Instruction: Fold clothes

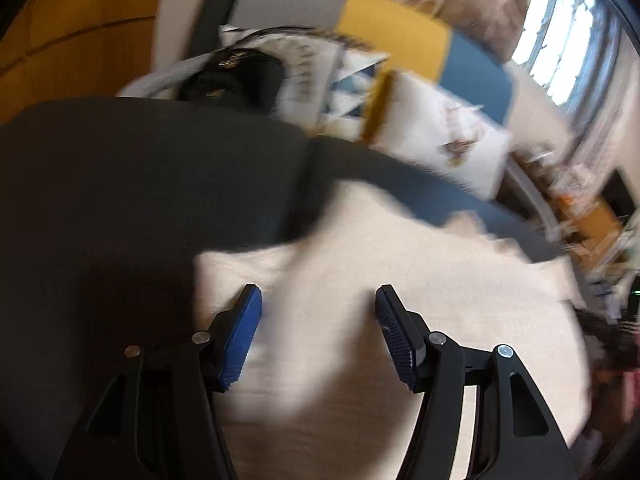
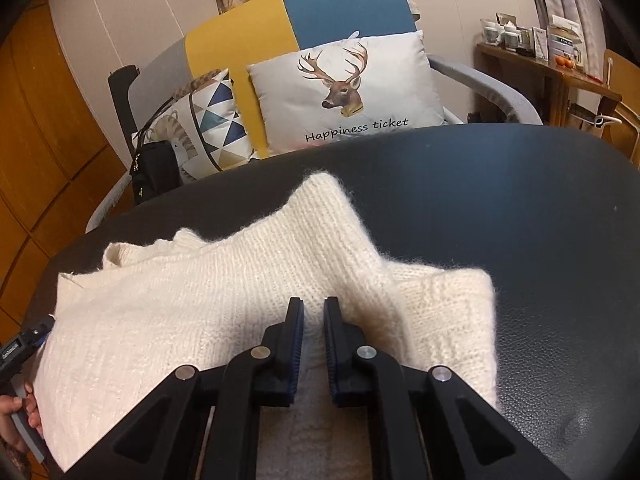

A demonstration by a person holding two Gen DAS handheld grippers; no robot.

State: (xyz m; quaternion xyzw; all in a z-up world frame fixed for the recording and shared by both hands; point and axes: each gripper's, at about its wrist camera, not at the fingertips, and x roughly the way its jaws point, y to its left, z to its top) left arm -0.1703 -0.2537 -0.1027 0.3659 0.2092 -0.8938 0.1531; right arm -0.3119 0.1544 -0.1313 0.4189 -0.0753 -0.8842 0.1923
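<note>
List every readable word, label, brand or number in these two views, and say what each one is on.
"Happiness ticket": printed in dark script under the deer head on the white cushion on the sofa, right wrist view.
Boxes and cups on the wooden side table: labels too small to read.
Black bag: gold marks, not legible.
Left wrist view: blurred by motion, nothing readable.

Bare tabletop (image 2: pixel 540 208) right — cushions (image 2: pixel 352 88) behind

One sweater (image 2: pixel 224 304), three cushions (image 2: pixel 348 88), perhaps.
</note>
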